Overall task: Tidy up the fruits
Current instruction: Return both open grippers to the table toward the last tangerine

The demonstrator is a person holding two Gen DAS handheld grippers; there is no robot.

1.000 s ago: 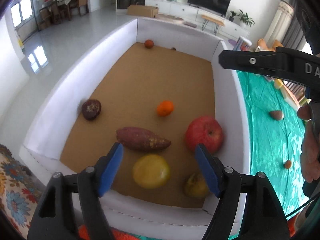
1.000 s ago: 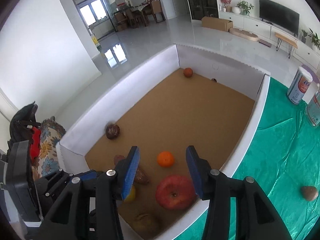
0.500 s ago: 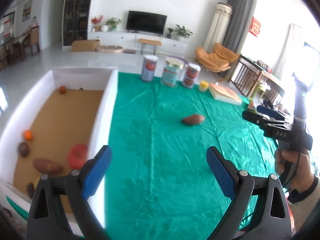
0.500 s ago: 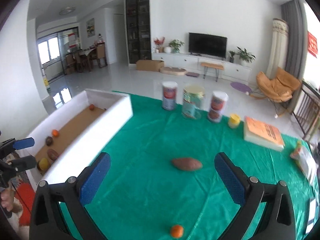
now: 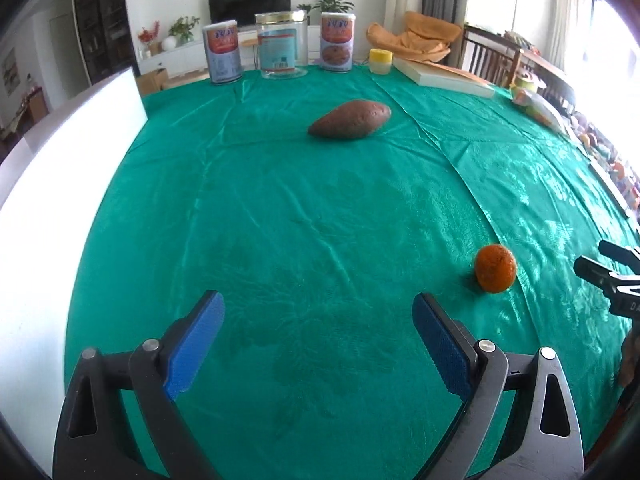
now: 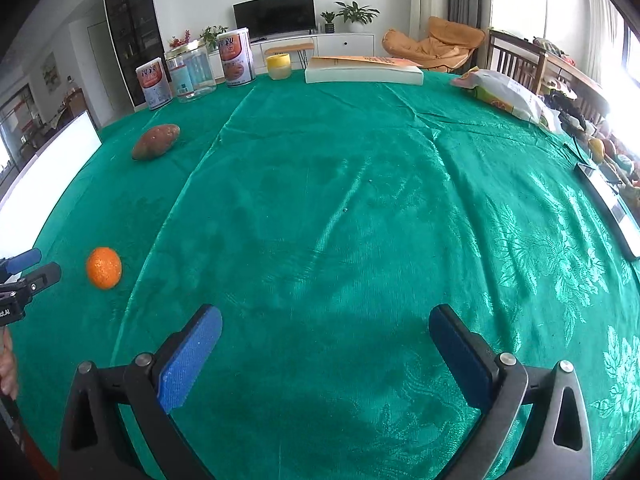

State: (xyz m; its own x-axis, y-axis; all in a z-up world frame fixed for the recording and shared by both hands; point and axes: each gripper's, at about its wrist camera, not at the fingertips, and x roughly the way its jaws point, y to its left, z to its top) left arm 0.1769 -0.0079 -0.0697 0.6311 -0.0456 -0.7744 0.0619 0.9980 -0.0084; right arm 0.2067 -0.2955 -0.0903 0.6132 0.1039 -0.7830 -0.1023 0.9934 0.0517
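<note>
Left wrist view: left tongs [image 5: 318, 332] gape, empty, and the orange [image 5: 495, 268] lies just right of them on the worktop [image 5: 320, 200] (sweet potato [image 5: 349, 119] well beyond). Right tongs [image 6: 325, 336] gape, empty too. Straddle the orange squarely before squeezing; it may roll.

Home living room, wall television [image 6: 273, 13], potted plants [image 6: 356, 12], orange lounge chair [image 6: 434, 46], green-clothed table [image 6: 360, 220]

A table covered by a green cloth [image 6: 360, 208] is seen. On it are laid a sweet potato [image 5: 350, 119], an orange [image 5: 495, 268], three canisters [image 5: 280, 46] at the far edge, a yellow cup [image 6: 279, 66], a book [image 6: 363, 71] and a white box wall [image 5: 60, 184] at left.
</note>
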